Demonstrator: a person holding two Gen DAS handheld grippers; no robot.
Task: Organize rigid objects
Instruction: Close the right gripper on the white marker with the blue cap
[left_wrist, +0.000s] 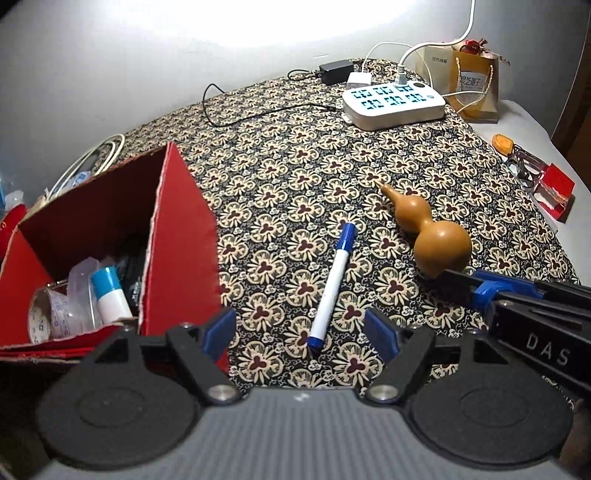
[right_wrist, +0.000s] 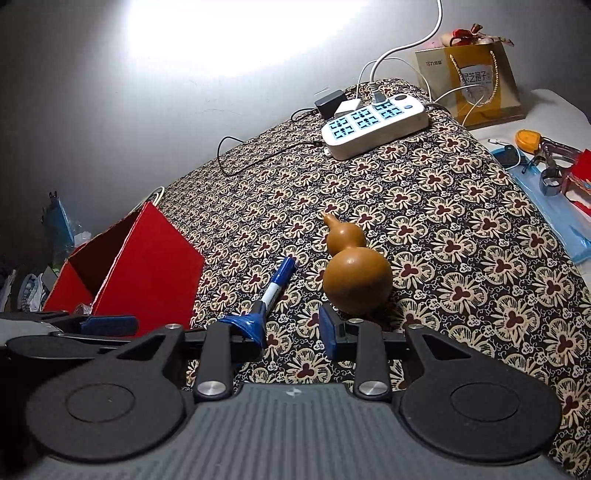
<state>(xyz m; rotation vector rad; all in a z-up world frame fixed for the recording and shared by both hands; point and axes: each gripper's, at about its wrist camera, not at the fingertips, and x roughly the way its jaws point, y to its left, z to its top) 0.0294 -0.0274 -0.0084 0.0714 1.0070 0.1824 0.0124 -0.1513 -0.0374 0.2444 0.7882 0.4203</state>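
Note:
A blue-and-white marker (left_wrist: 334, 284) lies on the patterned cloth, its near end between the pads of my left gripper (left_wrist: 301, 332), which is open and not touching it. A brown gourd (left_wrist: 432, 236) rests on its side to the marker's right. An open red box (left_wrist: 177, 236) at the left holds a tape roll, a glue stick and clear plastic. In the right wrist view, my right gripper (right_wrist: 288, 328) is open with nothing between its pads. It sits just short of the gourd (right_wrist: 354, 273), with the marker (right_wrist: 275, 286) ahead of its left pad and the red box (right_wrist: 147, 273) further left.
A white power strip (left_wrist: 393, 101) with plugged cables and a black adapter (left_wrist: 336, 70) lies at the cloth's far edge. A gold gift bag (left_wrist: 476, 88) stands behind it. Keys, an orange tag and a red case (left_wrist: 554, 188) lie off the cloth at the right.

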